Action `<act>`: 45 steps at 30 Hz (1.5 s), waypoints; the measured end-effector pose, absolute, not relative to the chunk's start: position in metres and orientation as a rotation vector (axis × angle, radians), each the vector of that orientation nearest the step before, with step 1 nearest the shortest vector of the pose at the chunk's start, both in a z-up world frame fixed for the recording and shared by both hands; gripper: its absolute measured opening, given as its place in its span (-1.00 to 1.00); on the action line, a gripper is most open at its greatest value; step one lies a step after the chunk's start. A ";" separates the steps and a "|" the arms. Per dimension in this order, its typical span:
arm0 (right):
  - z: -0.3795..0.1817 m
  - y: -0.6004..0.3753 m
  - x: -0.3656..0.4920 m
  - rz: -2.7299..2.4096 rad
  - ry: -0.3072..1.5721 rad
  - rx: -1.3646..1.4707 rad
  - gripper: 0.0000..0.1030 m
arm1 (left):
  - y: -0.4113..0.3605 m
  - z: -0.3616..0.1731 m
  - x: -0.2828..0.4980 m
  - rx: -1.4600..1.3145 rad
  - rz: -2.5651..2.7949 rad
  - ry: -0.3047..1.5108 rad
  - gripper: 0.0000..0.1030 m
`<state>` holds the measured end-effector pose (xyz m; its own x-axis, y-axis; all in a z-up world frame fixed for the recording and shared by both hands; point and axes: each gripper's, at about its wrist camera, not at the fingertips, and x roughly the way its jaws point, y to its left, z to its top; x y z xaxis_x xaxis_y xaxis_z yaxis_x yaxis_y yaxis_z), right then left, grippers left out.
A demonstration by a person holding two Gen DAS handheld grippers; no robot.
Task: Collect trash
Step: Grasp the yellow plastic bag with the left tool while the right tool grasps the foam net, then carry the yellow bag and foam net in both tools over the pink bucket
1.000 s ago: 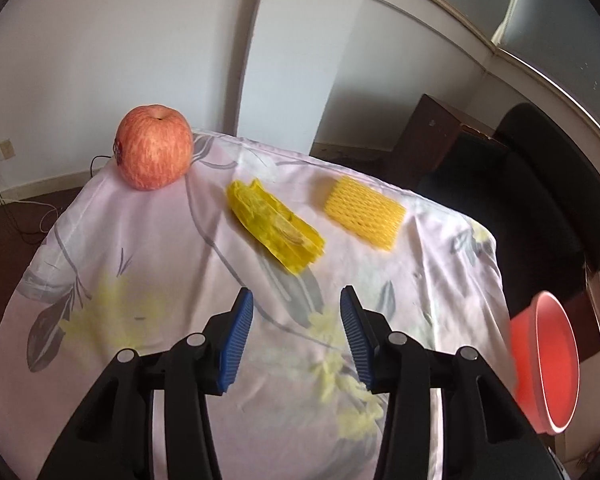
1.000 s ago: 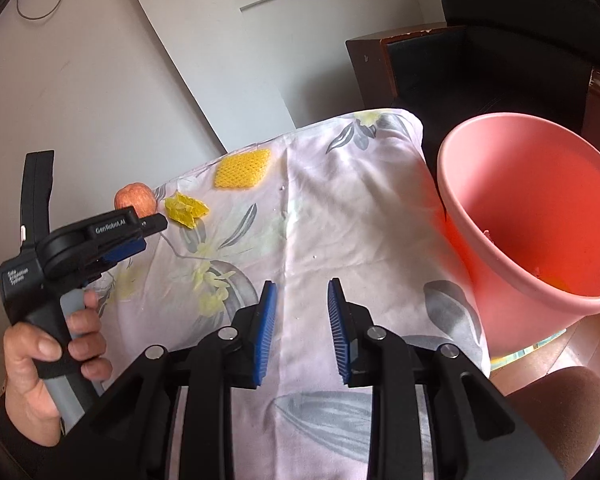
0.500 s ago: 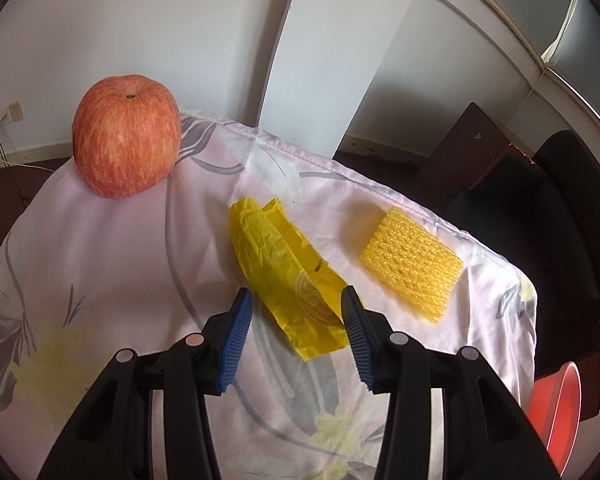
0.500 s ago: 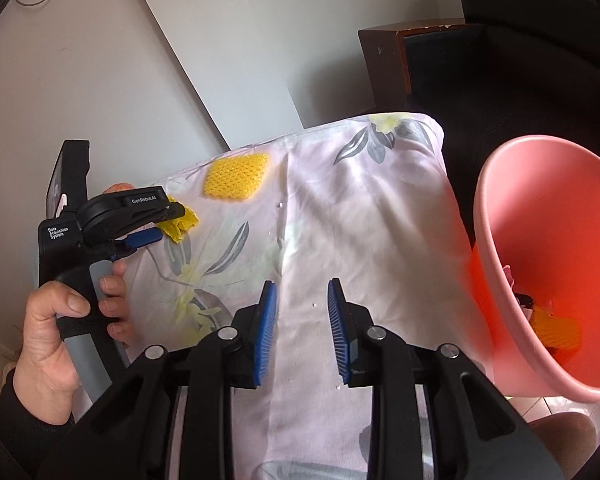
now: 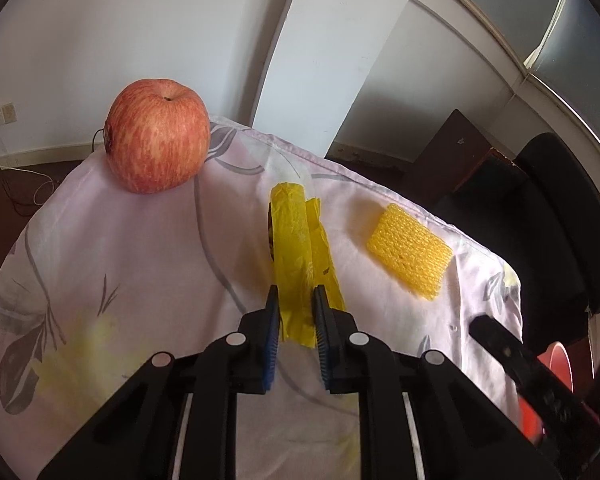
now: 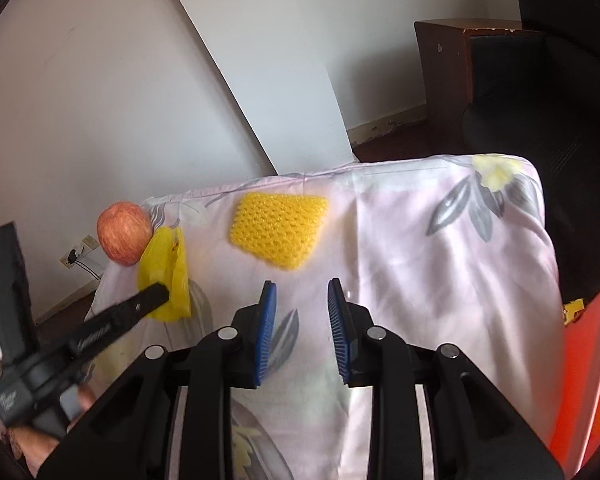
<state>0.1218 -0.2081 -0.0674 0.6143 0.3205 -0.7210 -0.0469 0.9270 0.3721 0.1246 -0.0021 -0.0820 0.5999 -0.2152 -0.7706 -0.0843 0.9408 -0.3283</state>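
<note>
Nearest in the left wrist view we see the left claw [image 5: 294, 320], whose jaws have just been closing; its blue pads now press on the near end of the yellow wrapper [image 5: 300, 252], which stands pinched up at centre frame above the floral cloth [image 5: 120, 260] covering the bench. Right of the wrapper, apart from it, the yellow foam net [image 5: 410, 262] lies flat on the cloth. Farther back, in the upper left, the apple [image 5: 158, 146] sits by the cloth's far edge.

In the right wrist view we see the right claw [image 6: 300, 320] at lower centre, its jaws partly apart with nothing between them, over bare cloth. The foam net lies just beyond it. At the right edge of the frame a strip of the red bin [image 6: 588, 360] shows. A black chair [image 6: 540, 92] stands in the upper right.
</note>
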 end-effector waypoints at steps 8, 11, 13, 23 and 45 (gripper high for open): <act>-0.091 -0.192 0.172 0.156 0.943 0.314 -0.17 | 0.016 -0.086 0.103 -0.397 -0.131 0.954 -0.70; -0.091 -0.187 0.181 0.159 0.941 0.309 -0.17 | 0.020 -0.089 0.099 -0.403 -0.137 0.961 -0.70; -0.090 -0.181 0.183 0.169 0.935 0.298 -0.17 | 0.021 -0.090 0.097 -0.407 -0.136 0.965 -0.70; -0.079 -0.149 0.151 0.211 0.873 0.137 -0.79 | 0.021 -0.087 0.085 -0.403 -0.144 0.962 -0.70; -0.035 -0.159 -0.022 0.173 0.773 0.115 -0.79 | -0.004 -0.065 0.001 -0.275 -0.170 0.943 -0.70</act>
<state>-0.0216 -0.1585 -0.0349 0.7026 0.1974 -0.6837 -0.1130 0.9795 0.1668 0.0012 -0.0037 -0.0652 0.5779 -0.2622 -0.7728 0.0240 0.9520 -0.3051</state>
